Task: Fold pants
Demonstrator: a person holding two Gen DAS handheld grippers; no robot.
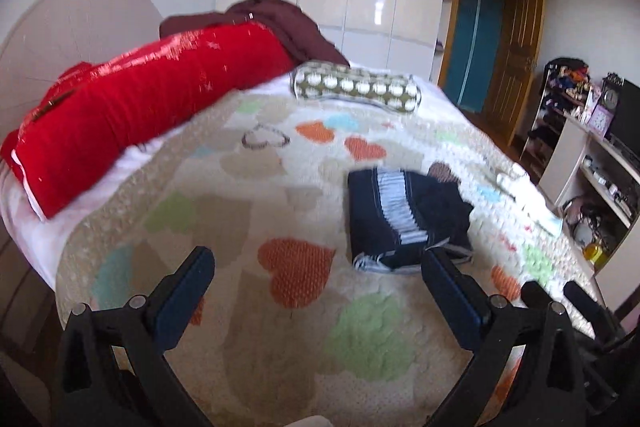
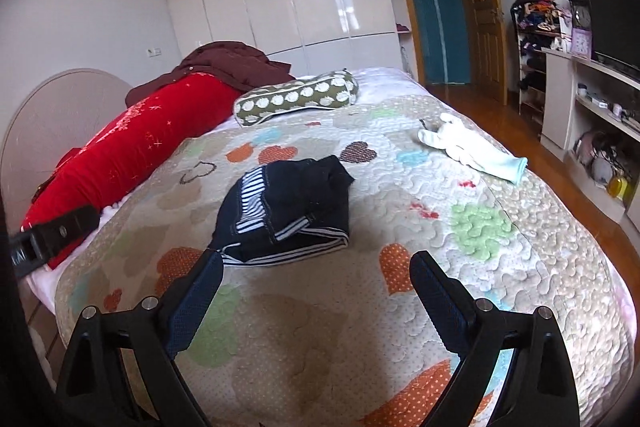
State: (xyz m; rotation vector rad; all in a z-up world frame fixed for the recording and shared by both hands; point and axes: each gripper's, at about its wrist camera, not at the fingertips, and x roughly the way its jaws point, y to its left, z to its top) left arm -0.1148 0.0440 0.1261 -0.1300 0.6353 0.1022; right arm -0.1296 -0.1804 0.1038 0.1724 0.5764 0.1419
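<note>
Dark navy pants with a white striped band lie folded in a compact bundle on the heart-patterned quilt. They also show in the right wrist view. My left gripper is open and empty, hovering above the quilt to the near left of the pants. My right gripper is open and empty, just short of the bundle's near edge. The right gripper's fingers show at the lower right of the left wrist view, and the left gripper shows at the left edge of the right wrist view.
A long red pillow, a maroon garment and a green patterned bolster lie at the bed's head. A pale garment lies at the far right of the quilt. Shelves stand beyond the right bed edge.
</note>
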